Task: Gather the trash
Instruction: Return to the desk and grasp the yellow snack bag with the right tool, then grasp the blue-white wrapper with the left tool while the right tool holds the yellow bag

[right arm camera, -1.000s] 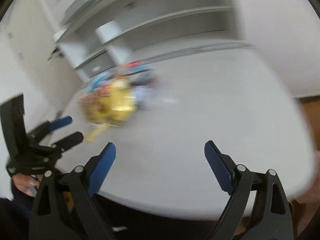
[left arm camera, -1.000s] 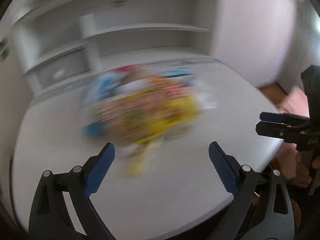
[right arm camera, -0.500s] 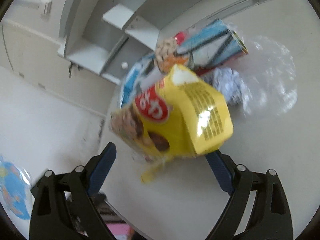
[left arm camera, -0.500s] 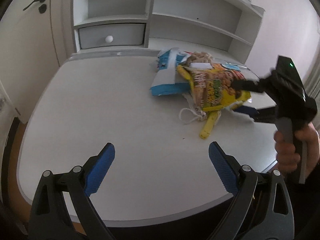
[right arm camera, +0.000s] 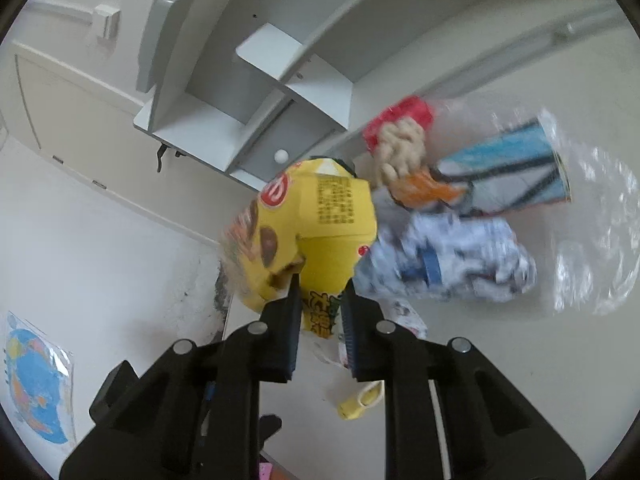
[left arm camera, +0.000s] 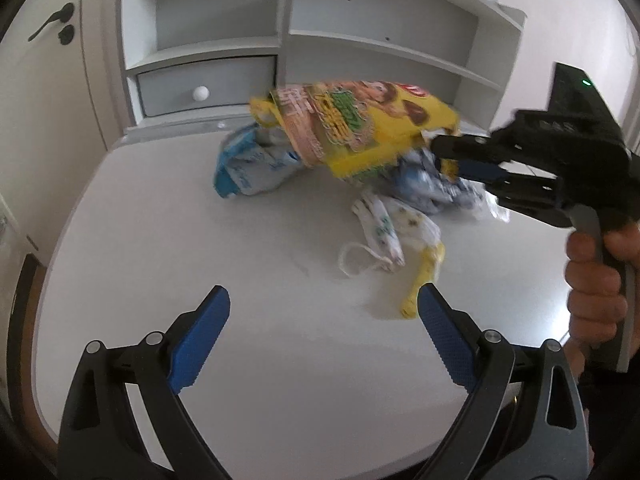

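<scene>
Left hand-held gripper [left arm camera: 322, 336], nearest the lens: blue pads wide apart, nothing between them, hanging over bare white worktop [left arm camera: 168, 240]. Just beyond its right pad, a yellow strip [left arm camera: 424, 276] and a white printed wrapper with a string loop [left arm camera: 384, 232] lie flat.

Right hand-held gripper [right arm camera: 320, 304]: jaws brought together on the lower edge of the yellow snack bag [left arm camera: 360, 128], which hangs clear of the surface, tilted, above the remaining litter. A hand [left arm camera: 596, 280] grips the handle at the right.

Farther back: a blue-and-white wrapper [left arm camera: 248, 164], a crumpled blue-white wrapper [right arm camera: 452, 260], a clear plastic bag [right arm camera: 592, 248] and a striped blue package [right arm camera: 508, 176], with a red-topped snack packet [right arm camera: 400, 136] behind.

Risks, as judged: the pinch takes only a thin edge of slick film, so a quick swing could let the bag slip out. Its open mouth tips sideways; any crumbs could spill. The trailing bag may also drag lighter wrappers off the pile.

Surface: smooth, white, rounded corners. Beyond: grey-white shelf unit [left arm camera: 360, 40] with a star cut-out and a small drawer [left arm camera: 208, 88]; a door with a dark handle at left; a map on the wall in the right wrist view.
</scene>
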Motion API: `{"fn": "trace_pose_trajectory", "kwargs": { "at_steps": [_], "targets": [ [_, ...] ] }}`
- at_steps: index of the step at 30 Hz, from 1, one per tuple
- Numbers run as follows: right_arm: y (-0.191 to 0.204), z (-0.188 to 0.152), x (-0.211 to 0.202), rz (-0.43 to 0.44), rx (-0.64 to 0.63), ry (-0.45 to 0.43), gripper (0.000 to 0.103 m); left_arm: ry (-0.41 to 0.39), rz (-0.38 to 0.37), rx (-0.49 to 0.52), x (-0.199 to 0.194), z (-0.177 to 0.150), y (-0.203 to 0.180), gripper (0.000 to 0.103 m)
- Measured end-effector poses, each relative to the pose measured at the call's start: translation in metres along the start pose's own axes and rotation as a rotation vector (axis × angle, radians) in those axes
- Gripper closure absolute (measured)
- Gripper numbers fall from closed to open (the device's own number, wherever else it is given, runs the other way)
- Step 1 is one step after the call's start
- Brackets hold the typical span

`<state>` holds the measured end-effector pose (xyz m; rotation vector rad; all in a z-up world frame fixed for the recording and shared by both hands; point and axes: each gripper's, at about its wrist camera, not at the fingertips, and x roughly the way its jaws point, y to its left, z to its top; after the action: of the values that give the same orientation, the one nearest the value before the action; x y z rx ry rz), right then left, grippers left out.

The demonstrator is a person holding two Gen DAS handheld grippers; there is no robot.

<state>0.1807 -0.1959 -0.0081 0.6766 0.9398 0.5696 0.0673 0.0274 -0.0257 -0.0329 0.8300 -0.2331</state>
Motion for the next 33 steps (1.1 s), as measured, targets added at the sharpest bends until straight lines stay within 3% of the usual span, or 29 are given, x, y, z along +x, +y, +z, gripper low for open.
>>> {"fn": "trace_pose_trajectory", "kwargs": {
  "at_steps": [10, 15, 23, 28, 30, 31, 33],
  "targets": [
    [0.051, 0.012, -0.069, 0.006, -0.169, -0.108, 0.085, -0.033, 0.025, -0.080, 0.000, 0.023, 0.038, 0.011],
    [0.068, 0.015, -0.111, -0.027, -0.246, -0.150, 0.085, -0.019, 0.036, -0.026, 0.023, 0.050, 0.038, 0.011],
    [0.037, -0.008, -0.153, -0.127, -0.244, -0.152, 0.085, 0.028, 0.085, 0.102, 0.084, 0.102, 0.035, 0.011],
    [0.010, -0.023, -0.179, -0.191, -0.221, -0.159, 0.085, 0.062, 0.103, 0.163, 0.109, 0.112, 0.035, 0.012],
    [-0.002, -0.027, -0.191, -0.212, -0.206, -0.168, 0.084, 0.064, 0.109, 0.162, 0.114, 0.113, 0.036, 0.021],
    [-0.006, -0.029, -0.195, -0.219, -0.202, -0.171, 0.085, 0.071, 0.107, 0.161, 0.116, 0.114, 0.036, 0.039],
    [-0.016, -0.032, -0.209, -0.244, -0.191, -0.188, 0.085, 0.061, 0.115, 0.147, 0.115, 0.116, 0.037, 0.051]
  ]
}}
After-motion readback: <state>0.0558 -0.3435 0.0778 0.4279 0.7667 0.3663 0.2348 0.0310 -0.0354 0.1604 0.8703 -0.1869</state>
